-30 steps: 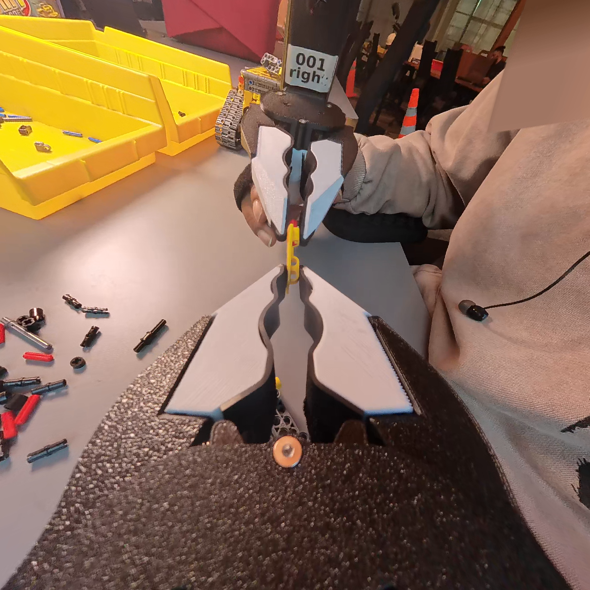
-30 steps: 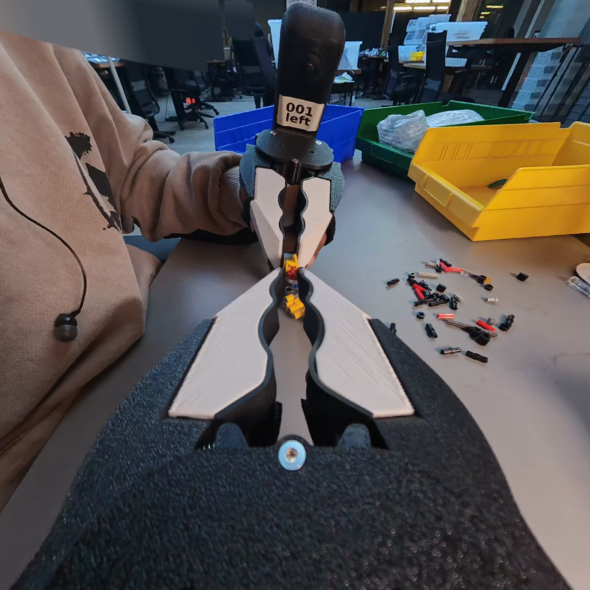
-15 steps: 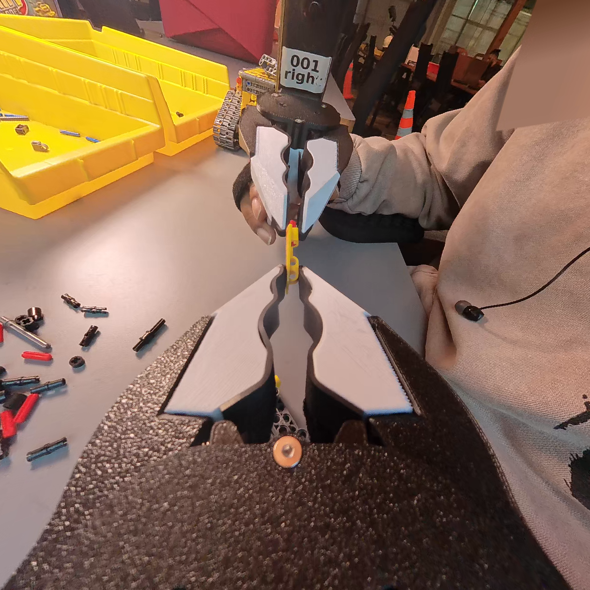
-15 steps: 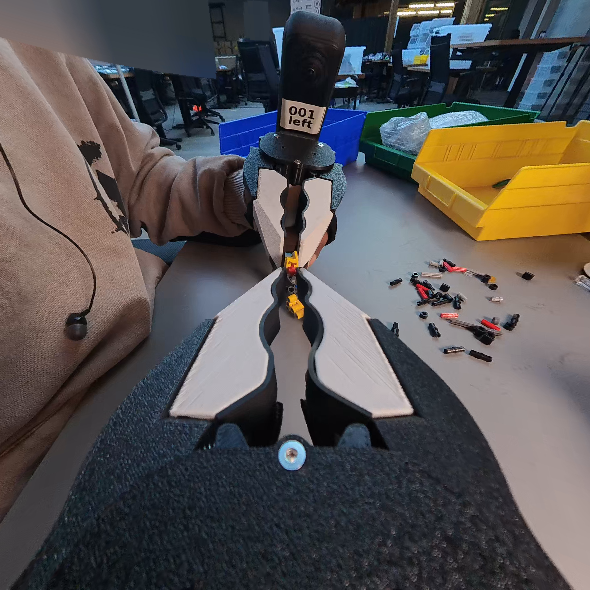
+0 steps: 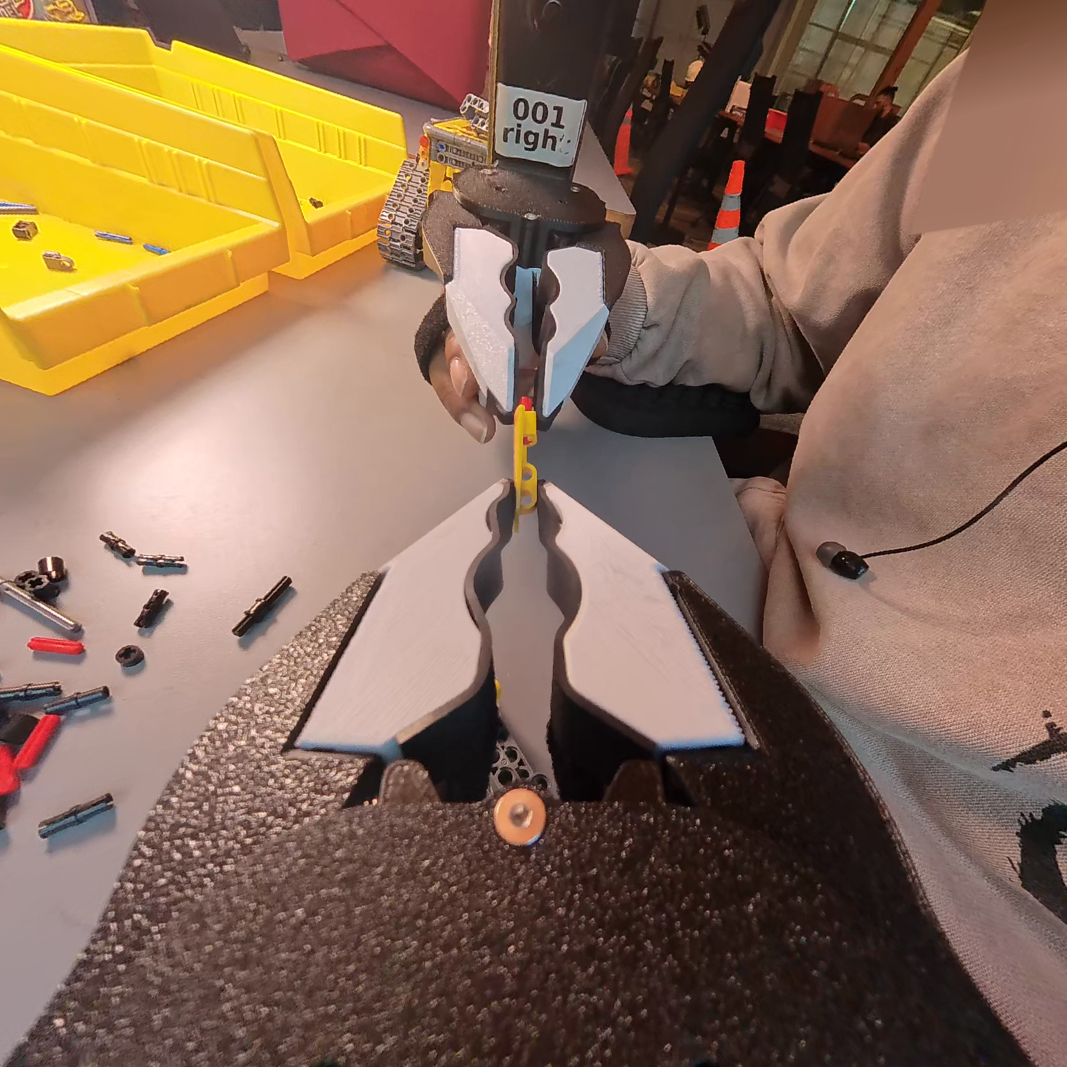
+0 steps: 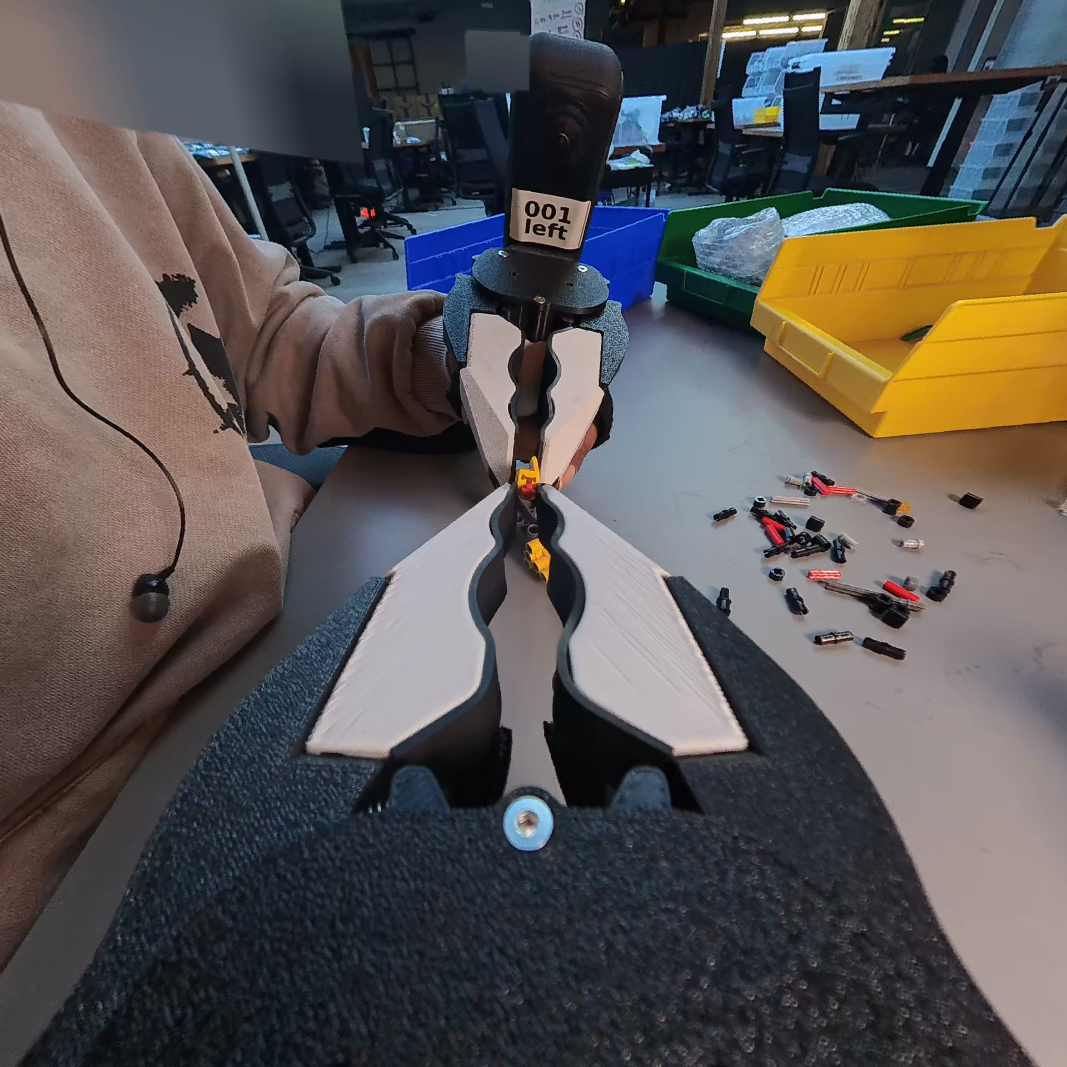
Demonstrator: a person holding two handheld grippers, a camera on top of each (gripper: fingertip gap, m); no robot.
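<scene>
We see the left claw pinched on the lower end of a yellow beam at frame centre. The right claw grips its red-pinned top, so the piece hangs between both above the counter. Loose pins lie mid-right.

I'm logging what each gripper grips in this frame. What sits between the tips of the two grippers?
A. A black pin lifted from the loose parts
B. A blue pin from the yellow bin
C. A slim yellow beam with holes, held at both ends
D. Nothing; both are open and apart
C: the left wrist view shows the yellow beam spanning from the left gripper to the right gripper, both shut on it.
</scene>
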